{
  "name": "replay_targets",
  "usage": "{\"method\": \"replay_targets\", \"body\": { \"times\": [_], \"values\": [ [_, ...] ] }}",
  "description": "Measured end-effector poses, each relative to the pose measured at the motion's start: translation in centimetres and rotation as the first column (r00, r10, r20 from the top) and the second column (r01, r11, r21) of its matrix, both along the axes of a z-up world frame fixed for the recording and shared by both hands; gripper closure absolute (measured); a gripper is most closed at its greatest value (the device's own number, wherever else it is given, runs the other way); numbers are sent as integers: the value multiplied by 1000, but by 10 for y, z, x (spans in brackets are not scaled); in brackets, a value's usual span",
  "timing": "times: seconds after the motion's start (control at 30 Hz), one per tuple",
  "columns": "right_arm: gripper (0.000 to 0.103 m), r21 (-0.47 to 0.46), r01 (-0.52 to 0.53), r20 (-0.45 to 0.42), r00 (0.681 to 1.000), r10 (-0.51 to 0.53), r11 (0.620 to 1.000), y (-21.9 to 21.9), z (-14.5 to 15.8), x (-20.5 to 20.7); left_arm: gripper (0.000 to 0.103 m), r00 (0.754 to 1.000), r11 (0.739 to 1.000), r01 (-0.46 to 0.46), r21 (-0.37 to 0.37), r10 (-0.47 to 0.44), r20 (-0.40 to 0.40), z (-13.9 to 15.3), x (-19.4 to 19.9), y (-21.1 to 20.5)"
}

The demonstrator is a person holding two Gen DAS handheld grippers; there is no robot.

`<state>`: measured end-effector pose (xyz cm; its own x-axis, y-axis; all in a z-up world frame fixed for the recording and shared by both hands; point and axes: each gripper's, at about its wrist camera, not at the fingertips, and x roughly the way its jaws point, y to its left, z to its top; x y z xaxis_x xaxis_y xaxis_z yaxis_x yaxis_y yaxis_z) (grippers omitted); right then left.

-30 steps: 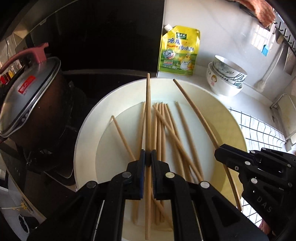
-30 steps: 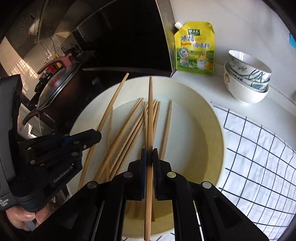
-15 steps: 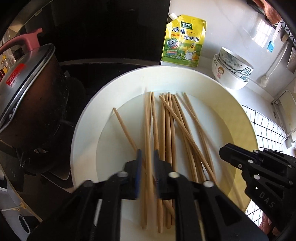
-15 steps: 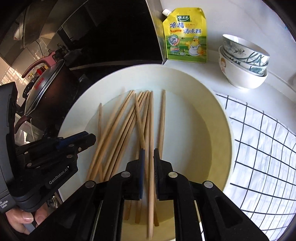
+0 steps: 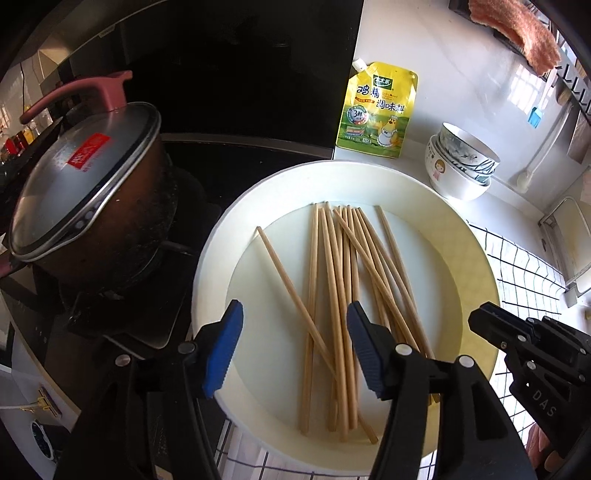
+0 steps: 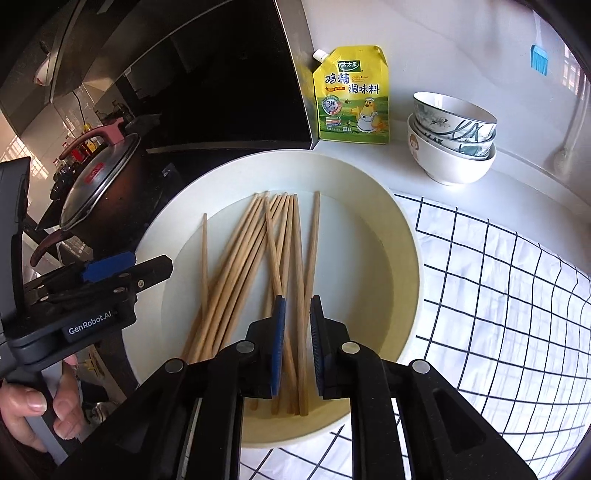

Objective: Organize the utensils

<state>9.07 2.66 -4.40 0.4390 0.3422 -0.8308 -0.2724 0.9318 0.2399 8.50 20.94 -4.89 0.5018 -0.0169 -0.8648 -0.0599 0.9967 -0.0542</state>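
Both tongs are hovering over a white basin (image 5: 207, 273) on the counter. The left gripper (image 5: 293, 345) is gaping, its jaws having just been opening, empty. The right gripper (image 6: 297, 343) is barely parted, also just opening, gripping nothing. The chopsticks (image 5: 340, 280) are lying loose in the basin. Only the right view is showing a hand (image 6: 40, 406); the left alone is catching an orange cloth (image 5: 517, 29).
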Motion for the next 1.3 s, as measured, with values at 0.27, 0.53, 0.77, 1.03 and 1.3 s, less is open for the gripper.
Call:
{"method": "replay_targets", "body": {
  "times": [0.27,0.53,0.77,1.03,1.3],
  "values": [
    [73,15,11,15,1000,-11,1000,0,9,-12,38,1000,1000,1,-5,-1,27,12,-15,-3],
    [64,1,17,42,999,-17,1000,0,17,-24,28,998,1000,1,-7,0,64,23,-22,-2],
    [54,-17,31,52,998,-30,999,-3,22,-29,22,997,1000,-1,-11,2,76,27,-25,-3],
    [48,-7,47,31,998,-47,999,-9,21,-30,17,997,1000,-4,-9,5,78,27,-24,-4],
    [40,-6,69,32,997,-68,998,-14,23,-30,11,997,1000,-7,2,7,80,28,-22,-5]
  ]
}}
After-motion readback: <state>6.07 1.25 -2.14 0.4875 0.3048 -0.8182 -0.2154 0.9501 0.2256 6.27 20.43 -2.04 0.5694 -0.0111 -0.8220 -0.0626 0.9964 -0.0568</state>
